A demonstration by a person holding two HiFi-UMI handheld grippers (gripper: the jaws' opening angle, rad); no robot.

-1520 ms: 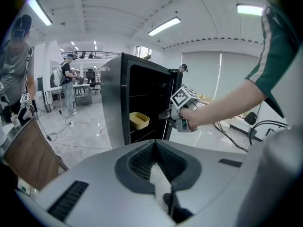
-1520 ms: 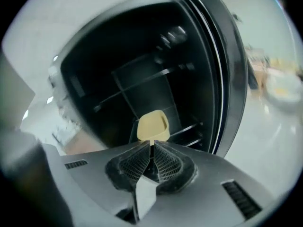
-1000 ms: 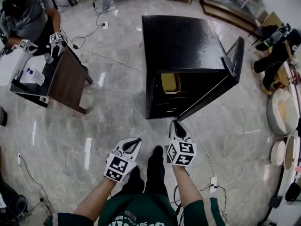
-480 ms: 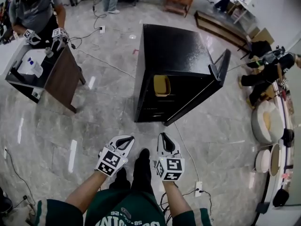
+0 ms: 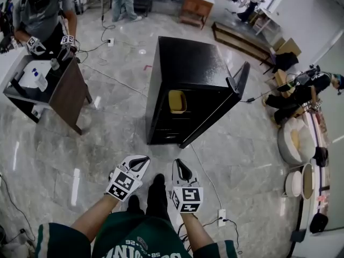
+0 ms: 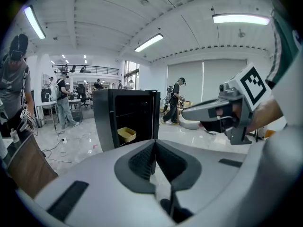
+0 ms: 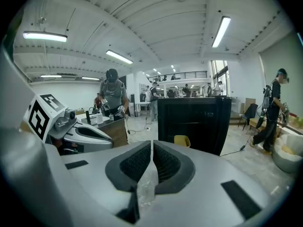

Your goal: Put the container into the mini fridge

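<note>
Both grippers have drawn back from the mini fridge (image 5: 188,69), which now sits higher in the head view than a second ago, at twelve o'clock from the person's feet. Left gripper (image 5: 141,161) and right gripper (image 5: 180,164) hang low by the person's legs, side by side, each with its jaws pressed together on nothing. The yellow container (image 5: 177,101) rests on a shelf inside the fridge, well apart from both grippers. The fridge door (image 5: 237,86) stands swung open at two o'clock. At ten o'clock another person (image 5: 44,12) works at a small table (image 5: 69,93). The container looks already placed, so shutting the door may be all that remains.
</note>
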